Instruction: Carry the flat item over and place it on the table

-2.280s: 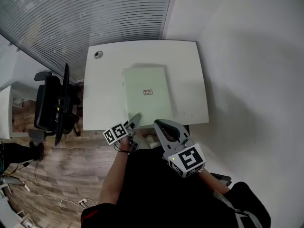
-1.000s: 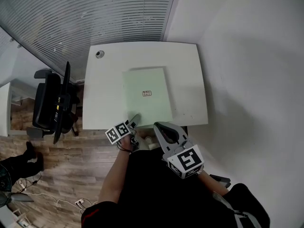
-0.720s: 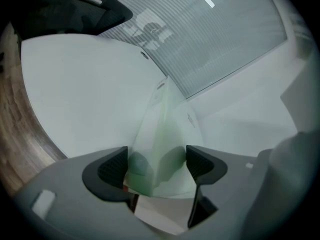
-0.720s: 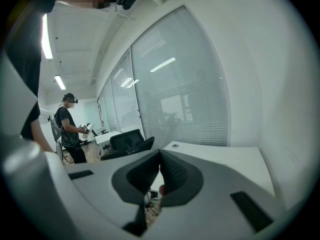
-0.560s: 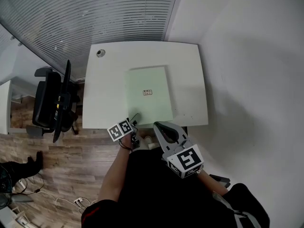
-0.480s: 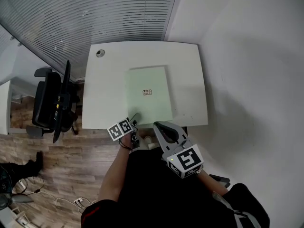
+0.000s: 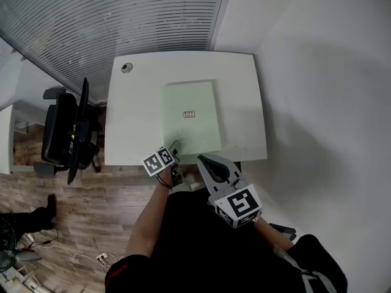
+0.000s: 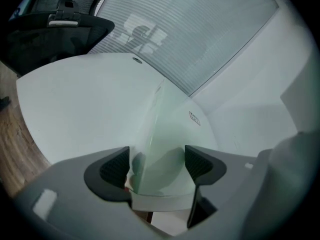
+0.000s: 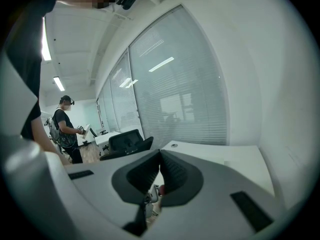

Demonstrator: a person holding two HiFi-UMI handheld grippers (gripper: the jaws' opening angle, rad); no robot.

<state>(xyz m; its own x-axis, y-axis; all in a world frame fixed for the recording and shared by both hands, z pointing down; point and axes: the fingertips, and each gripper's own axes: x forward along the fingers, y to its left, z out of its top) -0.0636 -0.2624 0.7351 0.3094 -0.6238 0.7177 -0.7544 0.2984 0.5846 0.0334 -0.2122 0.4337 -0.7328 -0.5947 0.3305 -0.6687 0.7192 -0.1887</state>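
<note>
Left tongs (image 8: 155, 162) have edged up to the near edge of the worktop (image 7: 134, 115), jaws just eased in a touch yet apart, one near corner of the pale green flat item (image 7: 190, 116) between them, unpinched. Right tongs (image 9: 160, 160) hang alongside, jaws together, empty. Farther out, that item lies flat mid-worktop; black chair (image 7: 67, 133) off left.

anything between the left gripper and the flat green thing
Nothing visible. A near corner of the flat green item sits between the jaws of the left gripper, which have just closed slightly but stand apart.
</note>
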